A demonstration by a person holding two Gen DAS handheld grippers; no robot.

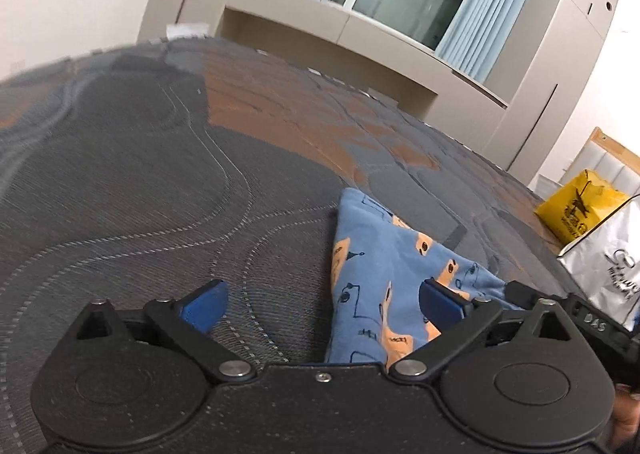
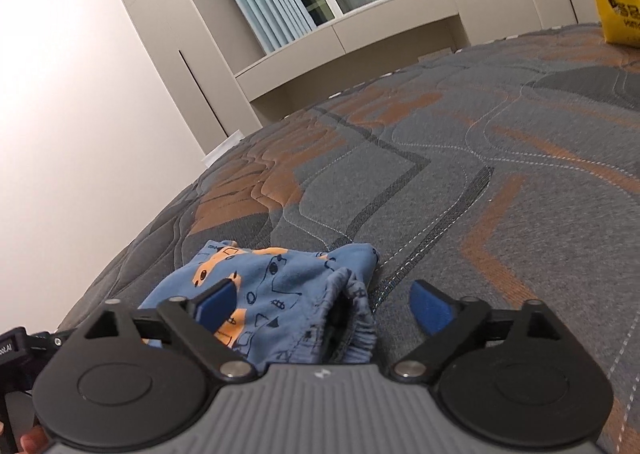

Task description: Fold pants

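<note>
We find the pants (image 1: 384, 274), blue with orange print, lying bunched on the bed (image 1: 160, 174), near its close edge and between the two grippers. They are not yet spread flat, and no neat fold is evident.

From the left gripper (image 1: 322, 304) the pants lie ahead and to the right; its right finger (image 1: 442, 304) overlaps the cloth in view, while the left finger (image 1: 204, 308) stands over bare bed. From the right gripper (image 2: 326, 304) the pants lie ahead and to the left, with the gathered waistband (image 2: 352, 318) almost directly between the jaws. We judge the right gripper nearer to a usable hold, the waistband being the closest edge. The long axis of the pants cannot be told in their crumpled state.

Both grippers stand wide apart and hold nothing. Whether either finger touches the cloth we cannot tell; none pinches it.

A yellow bag (image 1: 580, 210) and a white bag (image 1: 612, 270) sit on the bed to the right, well apart from the pants.

We judge that the coming move calls for seizing the waistband and drawing the pants out flat.
</note>
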